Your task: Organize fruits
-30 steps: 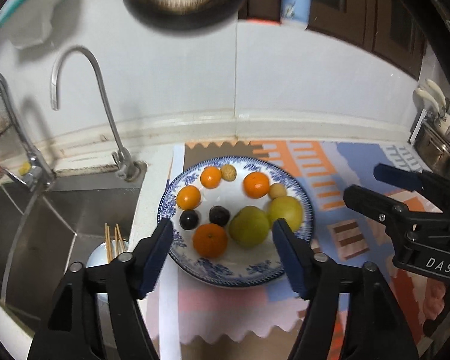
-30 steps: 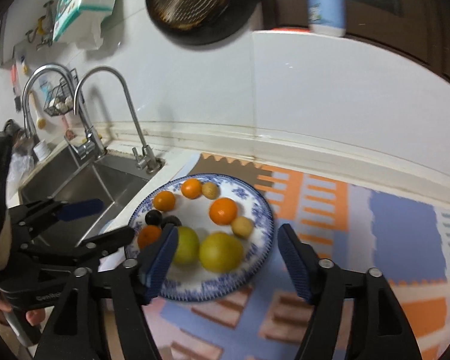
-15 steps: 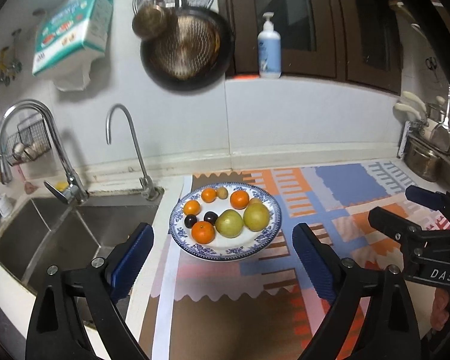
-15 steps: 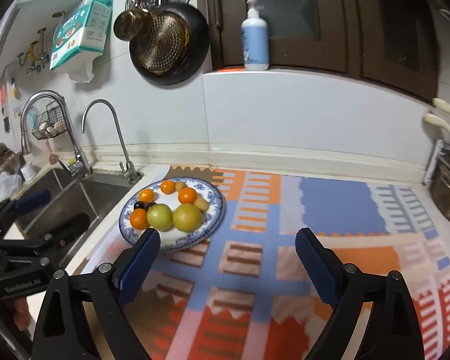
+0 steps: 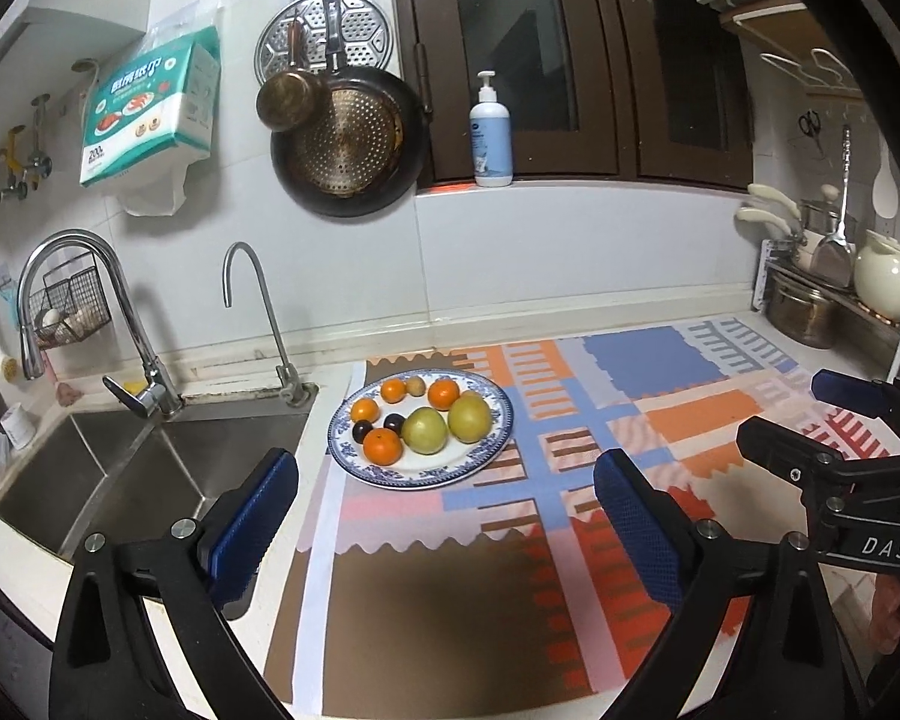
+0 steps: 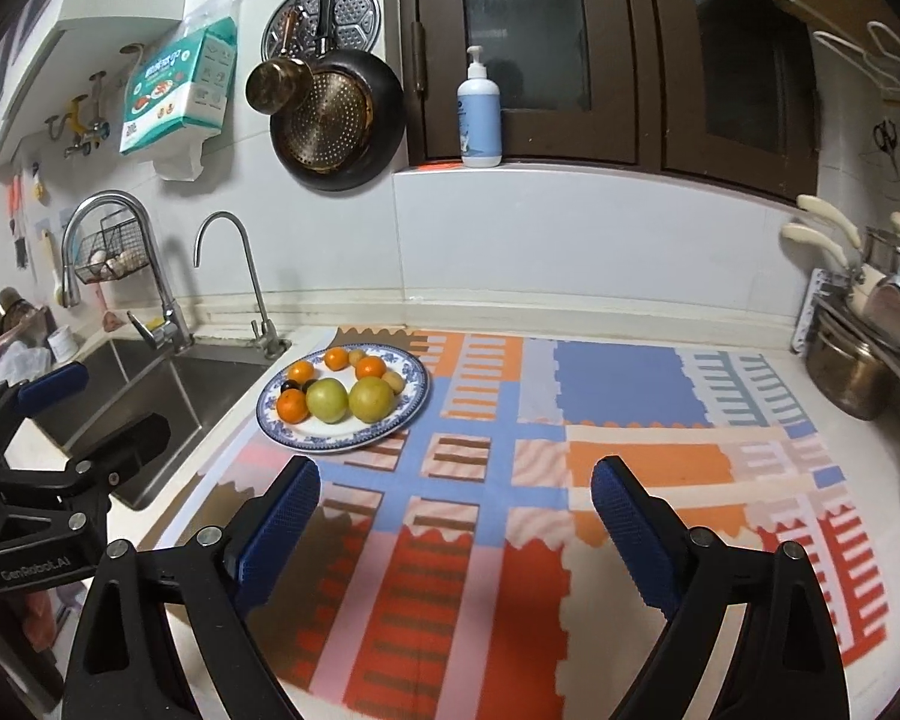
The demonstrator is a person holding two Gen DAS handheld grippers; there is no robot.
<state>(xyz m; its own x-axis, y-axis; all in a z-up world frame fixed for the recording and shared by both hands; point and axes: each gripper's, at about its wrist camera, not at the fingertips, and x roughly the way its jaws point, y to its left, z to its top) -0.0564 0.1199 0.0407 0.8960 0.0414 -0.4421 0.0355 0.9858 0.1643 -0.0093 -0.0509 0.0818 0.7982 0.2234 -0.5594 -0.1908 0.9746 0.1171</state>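
Observation:
A blue-and-white plate (image 5: pixel 492 438) stands on the patterned mat next to the sink. It holds several oranges (image 5: pixel 382 446), two green-yellow apples (image 5: pixel 425 430), two dark plums (image 5: pixel 394 423) and small brown fruits. The plate also shows in the right wrist view (image 6: pixel 417 390). My left gripper (image 5: pixel 447 501) is open and empty, well back from the plate and above the mat. My right gripper (image 6: pixel 456 510) is open and empty, to the right of the plate. Each gripper shows in the other's view, the right (image 5: pixel 810 420) and the left (image 6: pixel 84 402).
A steel sink (image 5: pixel 144 468) with two taps (image 5: pixel 258 312) lies left of the plate. A colourful mat (image 6: pixel 570 456) covers the counter. Pots and a dish rack (image 5: pixel 822 300) stand at the far right. A pan (image 5: pixel 345 147) and a soap bottle (image 5: pixel 491 135) are at the wall.
Both grippers have pulled back and up from the plate, which now looks small and far. Both stay open and empty. The fruit has not moved.

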